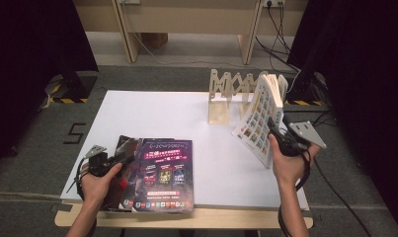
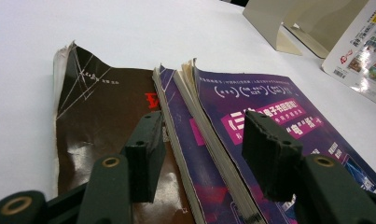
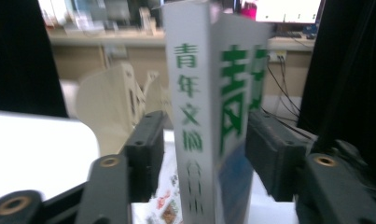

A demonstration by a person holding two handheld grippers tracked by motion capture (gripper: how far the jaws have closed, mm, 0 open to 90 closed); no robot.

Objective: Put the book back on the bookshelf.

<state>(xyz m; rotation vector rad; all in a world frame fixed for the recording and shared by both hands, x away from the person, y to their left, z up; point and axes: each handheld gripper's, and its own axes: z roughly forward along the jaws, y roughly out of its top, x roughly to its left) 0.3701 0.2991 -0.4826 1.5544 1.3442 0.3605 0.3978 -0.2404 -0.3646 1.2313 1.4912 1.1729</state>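
A white book with colourful cover pictures stands upright at the right of the white table top, next to a wooden rack. My right gripper is at its near edge. In the right gripper view the spine with green characters stands between the jaws of my right gripper, which are spread wide and not pressing on it. At the front left lie a purple book and a brown book, overlapping. My left gripper hovers open over the purple book's spine edge and the brown book.
A second purple cover lies under the top one. The wooden rack stands just behind the white book. Beyond the table are grey floor, cables and a wooden bench. The table's front edge is close to the lying books.
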